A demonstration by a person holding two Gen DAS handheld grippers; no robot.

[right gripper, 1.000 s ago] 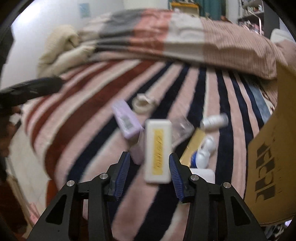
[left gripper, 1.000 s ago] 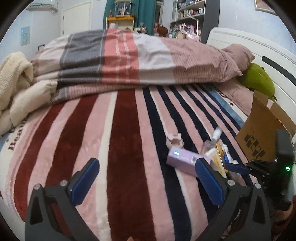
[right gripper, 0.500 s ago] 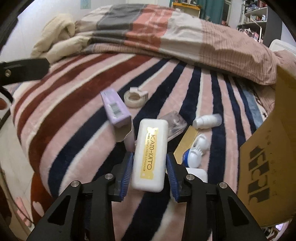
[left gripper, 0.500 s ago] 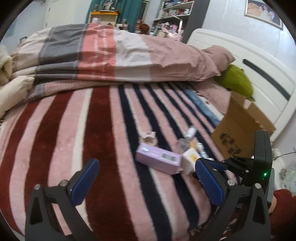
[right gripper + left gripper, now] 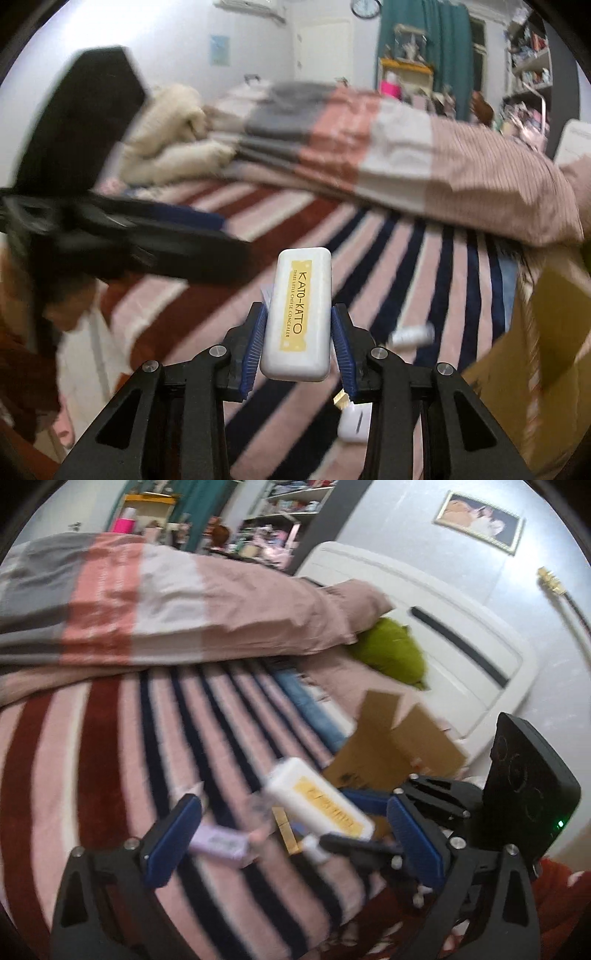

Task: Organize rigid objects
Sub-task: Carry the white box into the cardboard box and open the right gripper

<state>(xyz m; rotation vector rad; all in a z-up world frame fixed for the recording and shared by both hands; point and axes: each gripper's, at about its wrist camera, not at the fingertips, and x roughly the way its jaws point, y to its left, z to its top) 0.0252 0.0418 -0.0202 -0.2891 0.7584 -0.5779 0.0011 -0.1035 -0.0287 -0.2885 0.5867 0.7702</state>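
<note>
Blue pads [image 5: 255, 350] of the right gripper [image 5: 297, 347] pinch a white concealer case [image 5: 297, 314] by its 2 long sides, near its lower half, so the yellow label faces the camera and the upper end sticks out free. Case is held off the bed; the striped blanket [image 5: 369, 236] lies well below it. Narrow side-on clamp suits a slim rigid box: flat walls, little chance of twist.

Left gripper [image 5: 291, 840] holds nothing. Its jaws stand wide and are closing slightly, with only bedding and clutter showing between them.

Remaining items lie on the blanket: a lilac box [image 5: 218, 843], a small white bottle [image 5: 412, 334], another white piece [image 5: 354, 424] just under the right jaw. Details blurred.

Cardboard box [image 5: 546, 332] sits at the blanket's edge on the right, flaps up, mouth open toward the pile. Likely the collecting bin, set close so each carry is short. Judged step: carrying the case toward that box; release not yet made.
</note>
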